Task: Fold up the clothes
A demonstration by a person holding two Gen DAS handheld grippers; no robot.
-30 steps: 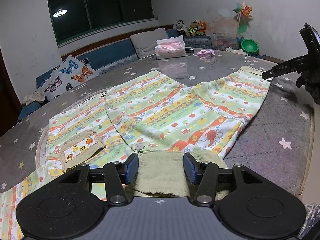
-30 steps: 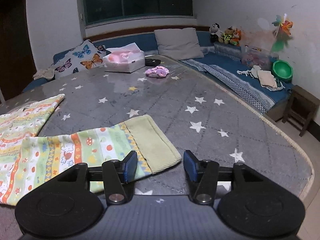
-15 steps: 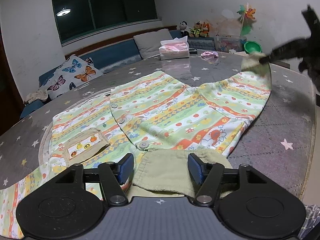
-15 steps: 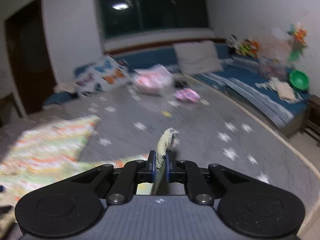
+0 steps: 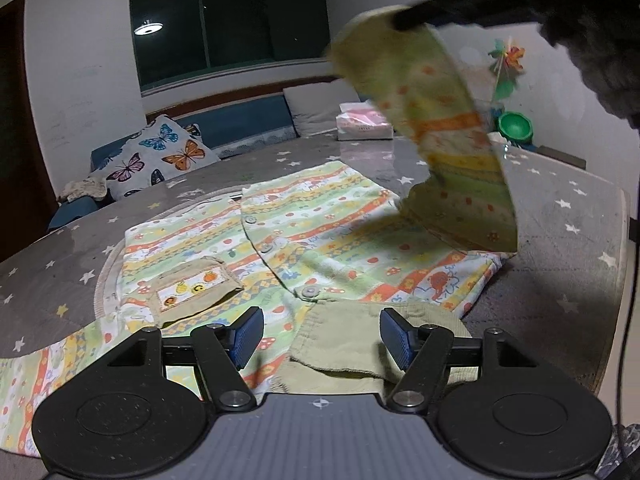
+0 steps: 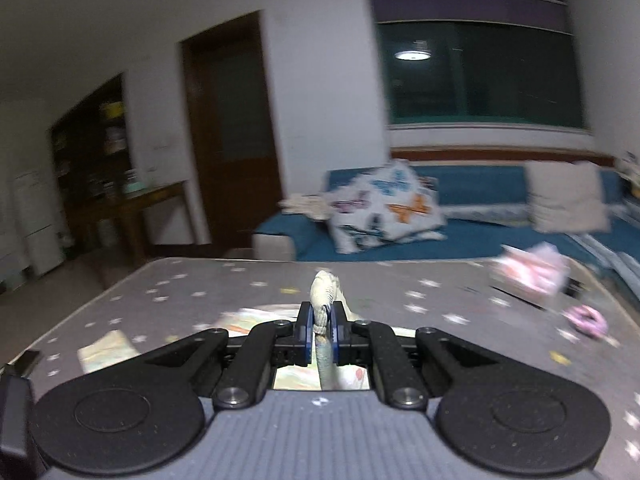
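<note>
Garment: a striped, patterned top point(image 5: 320, 232) lies spread flat on the star-printed table point(image 5: 560, 216), buttons up.
Left claw: the left claw point(image 5: 316, 334) hovers low over the near hem point(image 5: 344, 344); its jaws are opening and its 2 blue pads point(image 5: 244, 334) press on nothing, with the hem lying under the gap.
Right claw: the right claw point(image 6: 322, 330) is clenched on the sleeve cuff point(image 6: 325, 292).
Sleeve: the sleeve point(image 5: 444, 132) hangs lifted above the top's right side.

The right tool point(image 6: 321, 330) is raised and clamped tight; the left tool point(image 5: 321, 336) is opening low.
</note>
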